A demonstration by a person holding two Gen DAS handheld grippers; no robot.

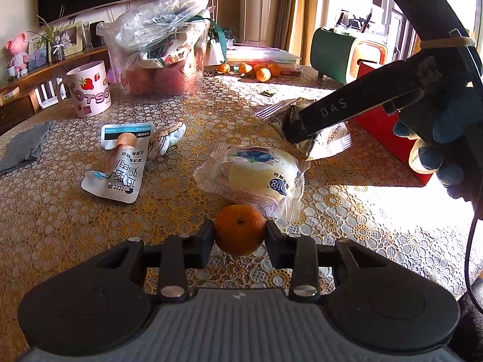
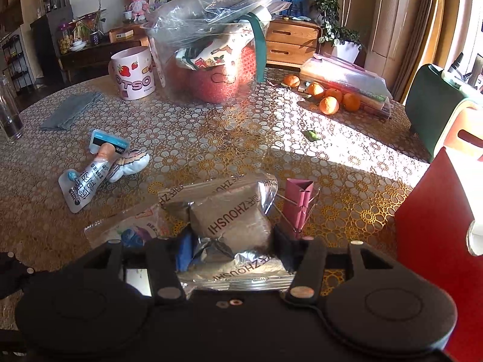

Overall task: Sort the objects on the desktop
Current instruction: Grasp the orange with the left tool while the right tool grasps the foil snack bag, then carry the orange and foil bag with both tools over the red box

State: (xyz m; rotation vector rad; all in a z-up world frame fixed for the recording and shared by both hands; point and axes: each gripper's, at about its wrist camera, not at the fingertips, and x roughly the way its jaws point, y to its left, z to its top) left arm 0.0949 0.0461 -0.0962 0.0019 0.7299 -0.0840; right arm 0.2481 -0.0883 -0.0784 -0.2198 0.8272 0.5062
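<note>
My left gripper (image 1: 239, 234) is shut on a small orange mandarin (image 1: 239, 229) just above the patterned tablecloth. A wrapped white cake (image 1: 256, 178) lies right behind it. My right gripper (image 2: 231, 241) is shut on a silver snack packet (image 2: 229, 217); it also shows in the left wrist view (image 1: 297, 131), held over the same silver packet (image 1: 329, 141). A pink binder clip (image 2: 297, 203) lies just right of the packet. A silver-and-white spout pouch (image 1: 120, 169) and a small plush toy (image 1: 167, 138) lie to the left.
A clear plastic bin (image 1: 163, 60) stuffed with bags stands at the back, with a pink strawberry mug (image 1: 89, 89) on its left. Several mandarins (image 2: 332, 98) lie at the back right by a flat box. A red box (image 2: 437, 226) stands at the right. A grey cloth (image 1: 24, 147) lies at the left.
</note>
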